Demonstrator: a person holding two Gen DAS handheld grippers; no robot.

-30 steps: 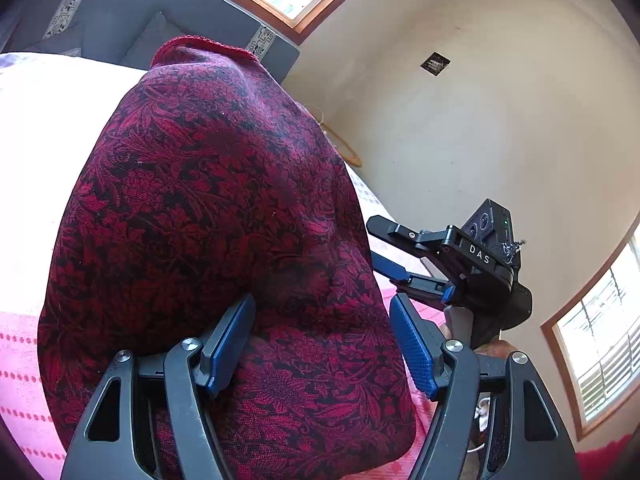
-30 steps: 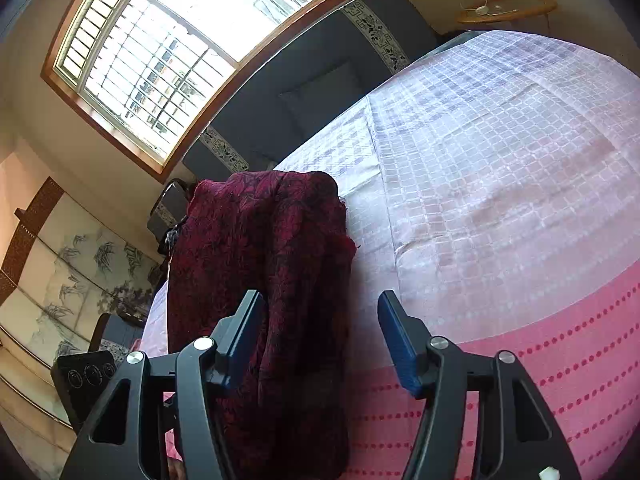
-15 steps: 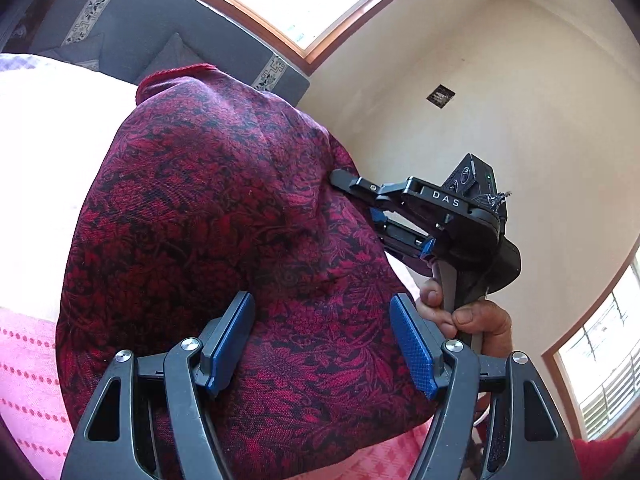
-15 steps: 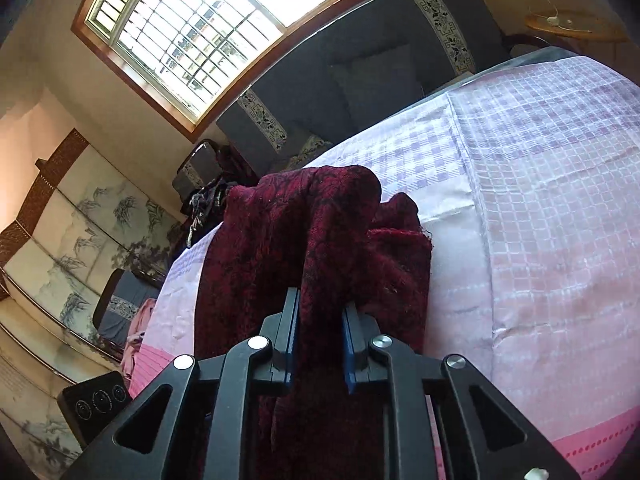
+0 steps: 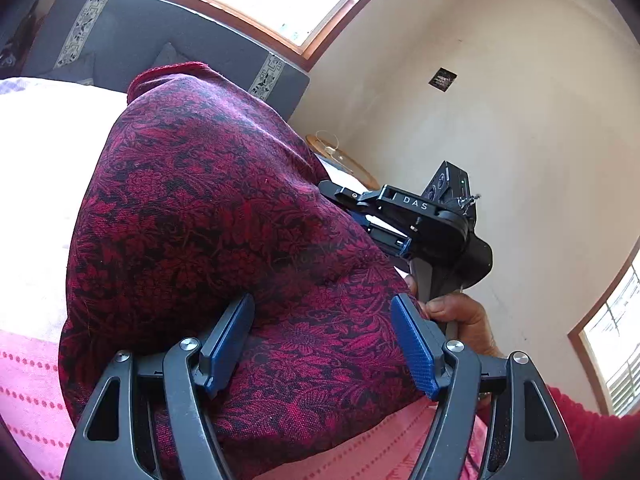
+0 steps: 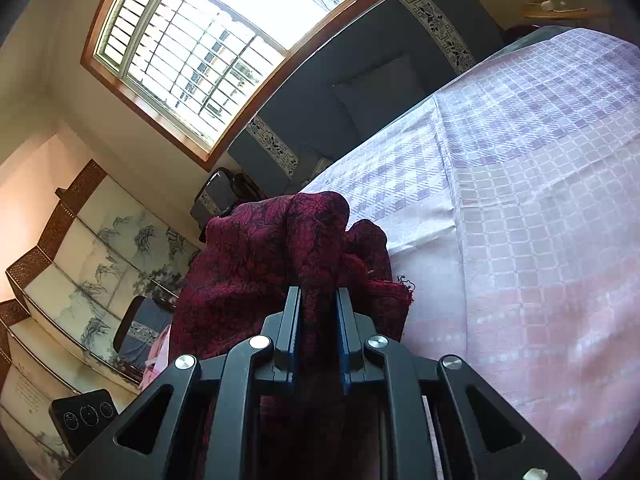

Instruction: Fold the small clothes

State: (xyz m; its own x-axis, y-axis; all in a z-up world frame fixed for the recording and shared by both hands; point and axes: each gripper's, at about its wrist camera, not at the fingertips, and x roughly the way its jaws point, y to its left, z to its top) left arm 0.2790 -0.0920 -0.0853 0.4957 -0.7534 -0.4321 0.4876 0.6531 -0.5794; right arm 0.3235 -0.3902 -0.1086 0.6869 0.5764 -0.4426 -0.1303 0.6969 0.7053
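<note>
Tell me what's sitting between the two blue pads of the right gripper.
A bunched fold of the dark red patterned cloth fills the gap of the right gripper, whose jaws are opening slightly; the right wrist view shows it.

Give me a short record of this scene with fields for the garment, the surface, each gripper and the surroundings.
garment: dark red floral-patterned cloth, bunched in a mound
surface: pink and lilac checked bedspread
left gripper: open, blue pads either side of the cloth, not pressing it
right gripper: a fold of the cloth between its pads, jaws easing open slightly
hand: holding the right gripper's handle
surroundings: wood-framed barred window; dark grey cushioned sofa beyond the bed
</note>
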